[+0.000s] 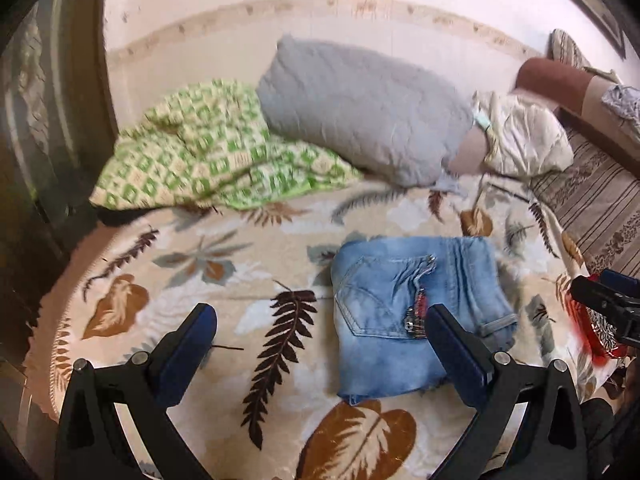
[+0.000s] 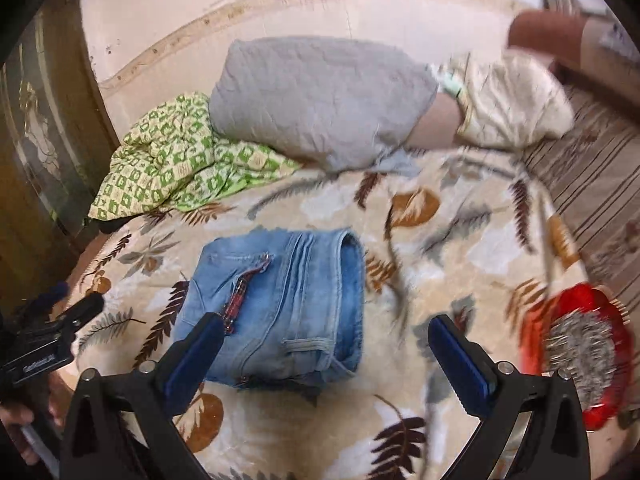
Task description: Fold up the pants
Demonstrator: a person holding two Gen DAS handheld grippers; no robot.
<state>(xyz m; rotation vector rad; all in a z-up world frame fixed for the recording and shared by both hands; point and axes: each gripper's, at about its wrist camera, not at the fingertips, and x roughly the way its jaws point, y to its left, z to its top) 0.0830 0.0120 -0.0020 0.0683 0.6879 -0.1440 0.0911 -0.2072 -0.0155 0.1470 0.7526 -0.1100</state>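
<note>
Light blue jeans (image 1: 412,312) lie folded into a compact rectangle on a leaf-patterned blanket (image 1: 224,280). A back pocket and a red-trimmed zipper face up. My left gripper (image 1: 322,316) is open and empty above the blanket, its right finger (image 1: 456,344) over the jeans' right part. In the right wrist view the jeans (image 2: 280,304) lie left of centre. My right gripper (image 2: 326,332) is open and empty, its left finger (image 2: 196,352) over the jeans' lower left corner. The right gripper shows at the left wrist view's right edge (image 1: 608,300); the left gripper shows at the right wrist view's left edge (image 2: 52,332).
A grey pillow (image 1: 360,108), a green-checked blanket (image 1: 208,152) and a cream cloth bundle (image 1: 524,136) lie at the back by the wall. A red round object with a silvery centre (image 2: 580,352) sits on the right. A striped mattress edge (image 1: 600,200) lies at the right.
</note>
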